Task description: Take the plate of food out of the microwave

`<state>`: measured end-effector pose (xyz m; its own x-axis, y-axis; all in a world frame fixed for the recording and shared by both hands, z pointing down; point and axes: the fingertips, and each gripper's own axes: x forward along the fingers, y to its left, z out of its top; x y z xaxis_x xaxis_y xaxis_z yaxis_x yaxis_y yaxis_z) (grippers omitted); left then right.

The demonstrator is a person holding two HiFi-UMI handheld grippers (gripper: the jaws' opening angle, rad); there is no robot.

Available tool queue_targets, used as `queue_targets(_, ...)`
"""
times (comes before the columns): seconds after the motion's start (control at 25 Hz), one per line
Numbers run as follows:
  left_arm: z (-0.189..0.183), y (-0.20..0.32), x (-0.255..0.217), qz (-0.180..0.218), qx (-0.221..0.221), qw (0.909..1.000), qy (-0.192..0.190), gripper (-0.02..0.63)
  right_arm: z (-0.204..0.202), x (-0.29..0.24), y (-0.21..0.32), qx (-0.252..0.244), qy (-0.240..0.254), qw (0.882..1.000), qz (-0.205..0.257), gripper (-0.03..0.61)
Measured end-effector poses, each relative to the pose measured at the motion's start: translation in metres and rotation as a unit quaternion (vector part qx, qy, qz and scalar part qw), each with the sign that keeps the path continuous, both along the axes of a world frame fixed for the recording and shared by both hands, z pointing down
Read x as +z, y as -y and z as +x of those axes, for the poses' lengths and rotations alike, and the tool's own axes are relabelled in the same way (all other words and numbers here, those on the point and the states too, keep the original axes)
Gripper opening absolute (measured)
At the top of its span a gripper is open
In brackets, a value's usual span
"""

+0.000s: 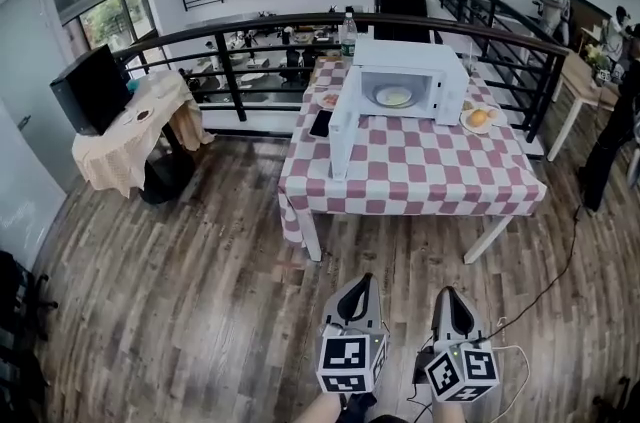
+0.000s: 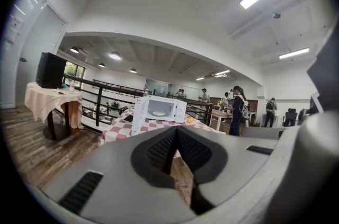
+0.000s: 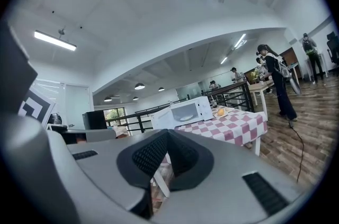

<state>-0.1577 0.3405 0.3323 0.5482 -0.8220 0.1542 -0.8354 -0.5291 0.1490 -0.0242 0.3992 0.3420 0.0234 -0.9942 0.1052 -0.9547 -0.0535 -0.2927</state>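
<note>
1. Left gripper (image 2: pixel 176 132): jaws closed tip to tip, nothing held.
2. Right gripper (image 3: pixel 167 133): jaws likewise pressed together, empty.
3. Both are held side by side over the wood floor (image 1: pixel 200 291), well short of the checked table (image 1: pixel 430 176).
4. Plate of food (image 1: pixel 394 96) is seen inside the microwave (image 1: pixel 450 81) at the table's far side, door (image 1: pixel 342 136) swung open to the left.

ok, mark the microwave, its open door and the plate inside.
microwave (image 1: pixel 412 52), head view, top panel.
microwave door (image 1: pixel 341 137), head view, middle of the swung-open panel.
plate (image 1: pixel 381 98), head view, left rim, inside the cavity.
</note>
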Motion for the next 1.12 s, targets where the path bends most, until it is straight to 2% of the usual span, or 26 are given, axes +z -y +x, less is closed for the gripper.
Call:
queue_targets(0.36,-0.001,0.047,0.009,-0.012,-0.003,0.9999,-0.007,0.008,-0.005,0.009,0.048,-0.013,0.005,1.000,-0.011,0.012)
queue_targets(0.72,0.002,0.070,0.010,-0.020,-0.010,0.9995,-0.022,0.008,0.004,0.007,0.070,-0.009,0.002,1.000,-0.017,0.012)
queue_targets(1.12,0.025,0.111,0.015,-0.019,-0.022,0.9995,-0.011,0.008,0.038,0.016,0.112,-0.007,0.010,1.000,-0.020,0.012)
